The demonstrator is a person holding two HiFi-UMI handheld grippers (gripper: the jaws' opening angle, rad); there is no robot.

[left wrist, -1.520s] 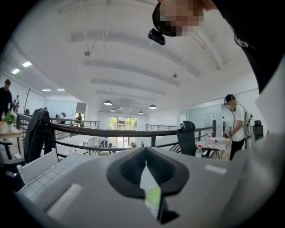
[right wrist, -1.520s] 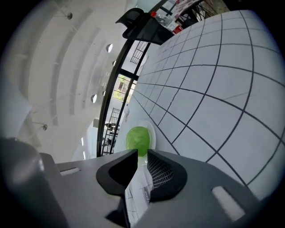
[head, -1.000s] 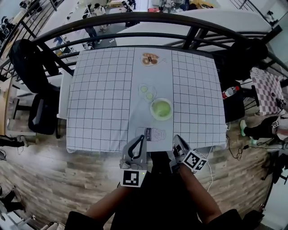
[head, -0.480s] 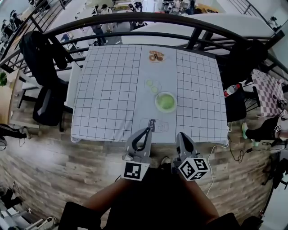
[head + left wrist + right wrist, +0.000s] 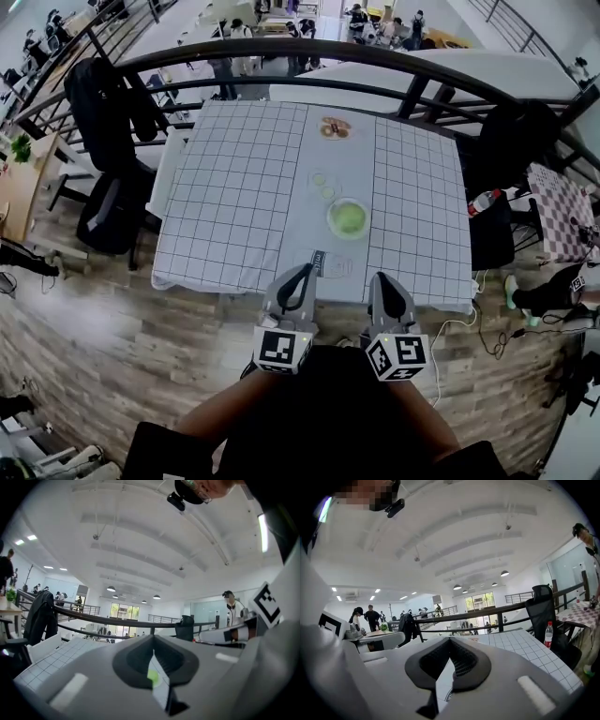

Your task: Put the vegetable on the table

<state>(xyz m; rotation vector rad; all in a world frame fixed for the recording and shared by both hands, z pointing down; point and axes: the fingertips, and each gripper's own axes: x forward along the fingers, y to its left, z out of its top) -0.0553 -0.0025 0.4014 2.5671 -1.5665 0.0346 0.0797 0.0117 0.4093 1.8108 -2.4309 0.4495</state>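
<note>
A round green vegetable (image 5: 348, 218) sits in a white bowl on the grey middle strip of the checked table (image 5: 234, 197). Through the slit of the left gripper's jaws it shows as a green spot (image 5: 152, 676). My left gripper (image 5: 301, 273) hangs shut and empty over the floor, just short of the table's front edge. Beside it my right gripper (image 5: 383, 279) is also shut and holds nothing. In both gripper views the jaws meet at their tips, on the left gripper (image 5: 153, 641) and the right gripper (image 5: 449, 641) alike.
The grey strip carries flat pictures: bread (image 5: 335, 127), cucumber slices (image 5: 323, 185) and a milk carton (image 5: 323, 263). A black railing (image 5: 309, 52) runs behind the table. A chair with a dark jacket (image 5: 112, 122) stands left, a bottle (image 5: 480, 200) on a chair right.
The view has pulled back from the table. Both grippers, earlier over the table's front edge, now hang a little before it over the wooden floor, still shut.
</note>
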